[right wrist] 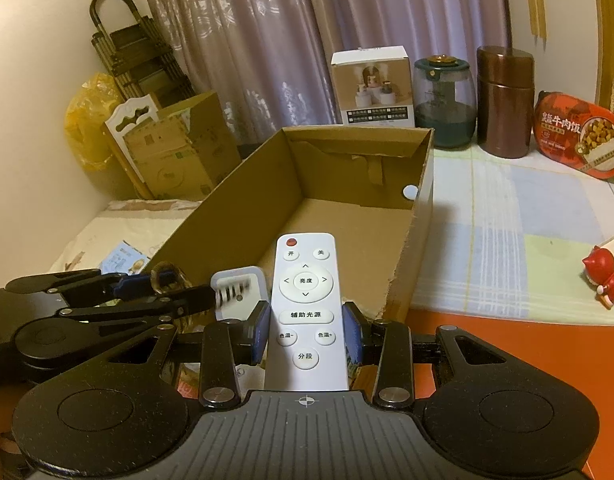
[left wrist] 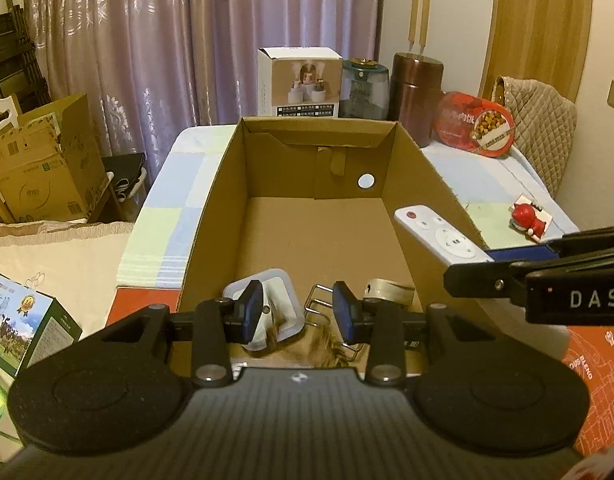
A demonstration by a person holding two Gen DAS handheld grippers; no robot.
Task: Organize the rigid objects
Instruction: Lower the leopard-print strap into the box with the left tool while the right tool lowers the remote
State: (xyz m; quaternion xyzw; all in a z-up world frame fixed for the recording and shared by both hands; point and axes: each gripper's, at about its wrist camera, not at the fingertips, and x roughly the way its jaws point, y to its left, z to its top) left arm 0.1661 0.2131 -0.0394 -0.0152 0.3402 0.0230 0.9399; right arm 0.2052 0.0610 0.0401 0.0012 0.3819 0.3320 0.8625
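Your right gripper (right wrist: 306, 334) holds the white flat plastic remote control (right wrist: 305, 304) between its jaws over the open brown cardboard box (right wrist: 211, 220), while your left gripper (left wrist: 298, 311) has its jaws narrow and empty.

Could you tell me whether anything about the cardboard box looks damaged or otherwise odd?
Yes. The cardboard box has a ragged, torn edge on its right wall near the front corner, seen from the right wrist. A round hole pierces the far wall. Otherwise it stands upright.

Dim, warm indoor light (yellowish cast), soft grainy frames, heavy fisheye bending and dark corners.
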